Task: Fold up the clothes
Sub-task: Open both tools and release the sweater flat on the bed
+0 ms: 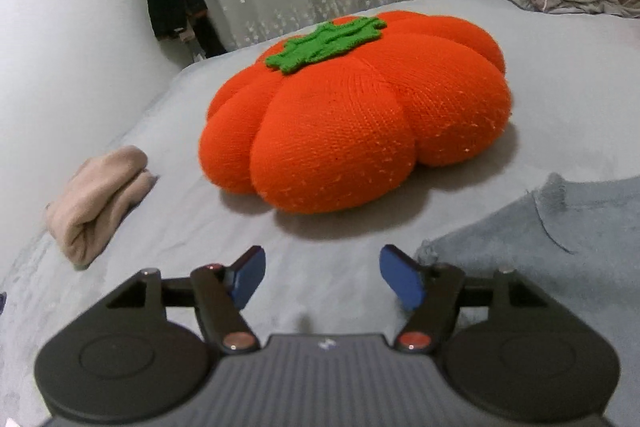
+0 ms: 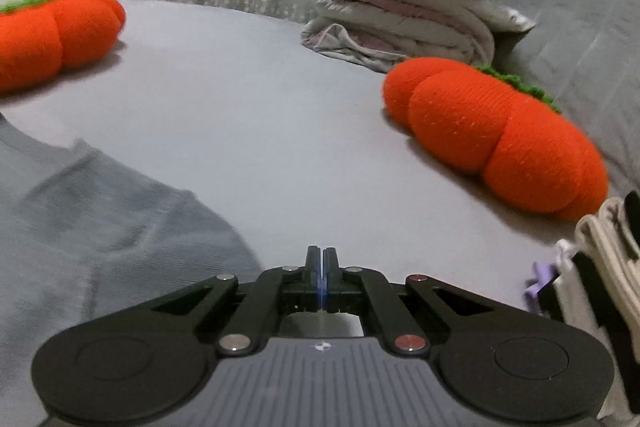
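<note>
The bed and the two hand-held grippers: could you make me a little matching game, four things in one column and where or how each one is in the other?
Things:
1. left gripper
2. right gripper
3. beige folded cloth
4. grey-blue garment

States:
A. spread flat on the bed sheet
B. jaws shut, nothing between them
C. small bundle left of the orange pumpkin cushion
D. jaws apart, nothing between them

Pairs: 1-D, 2-B, 3-C, 4-A
</note>
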`<state>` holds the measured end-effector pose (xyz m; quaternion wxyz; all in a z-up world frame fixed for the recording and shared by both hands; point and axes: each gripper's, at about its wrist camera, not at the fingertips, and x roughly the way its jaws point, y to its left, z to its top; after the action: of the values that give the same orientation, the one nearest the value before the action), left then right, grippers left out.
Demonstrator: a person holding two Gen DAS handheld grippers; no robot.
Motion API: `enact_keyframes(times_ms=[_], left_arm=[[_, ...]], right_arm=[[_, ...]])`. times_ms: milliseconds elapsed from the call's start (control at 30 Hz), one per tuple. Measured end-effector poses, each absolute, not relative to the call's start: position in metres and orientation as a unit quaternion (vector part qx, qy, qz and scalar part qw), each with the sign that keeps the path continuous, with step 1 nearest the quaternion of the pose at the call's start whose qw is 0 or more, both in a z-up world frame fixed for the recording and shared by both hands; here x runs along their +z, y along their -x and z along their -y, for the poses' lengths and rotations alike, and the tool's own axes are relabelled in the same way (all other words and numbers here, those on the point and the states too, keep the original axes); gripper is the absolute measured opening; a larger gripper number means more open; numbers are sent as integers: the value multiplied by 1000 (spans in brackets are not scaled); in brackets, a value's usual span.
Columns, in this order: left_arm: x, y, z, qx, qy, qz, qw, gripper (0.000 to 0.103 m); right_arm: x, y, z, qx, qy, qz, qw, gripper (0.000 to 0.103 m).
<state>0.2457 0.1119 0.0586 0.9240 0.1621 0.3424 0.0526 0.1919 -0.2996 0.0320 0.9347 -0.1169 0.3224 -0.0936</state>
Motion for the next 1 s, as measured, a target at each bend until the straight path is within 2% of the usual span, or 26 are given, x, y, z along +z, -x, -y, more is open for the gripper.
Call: enact_keyframes(times_ms=[100, 167, 400, 633, 700, 833, 1000], left_arm=[[67, -215, -114, 28, -131, -352, 927, 63], [69, -193, -115, 15, -100, -366, 925, 62], [79, -127, -132, 15, -3, -405, 914, 58], [78, -76, -151, 39, 76, -423, 902, 58], [77, -67, -146, 38, 76, -421, 903, 58], [72, -67, -142, 40, 84, -417, 904, 65], [54, -84, -150, 45, 143, -427, 892, 62]], right_arm=[[45, -179, 296, -67, 99, -329, 937, 1], [51, -171, 295, -48, 81, -340, 936, 7], [58, -106, 292, 9, 58, -378, 924, 16], [69, -46, 296, 46, -60, -394, 916, 18], [69, -30, 290, 58, -73, -399, 912, 21], [66, 0, 280, 83, -90, -413, 903, 24], [65, 21, 280, 95, -93, -414, 900, 29]])
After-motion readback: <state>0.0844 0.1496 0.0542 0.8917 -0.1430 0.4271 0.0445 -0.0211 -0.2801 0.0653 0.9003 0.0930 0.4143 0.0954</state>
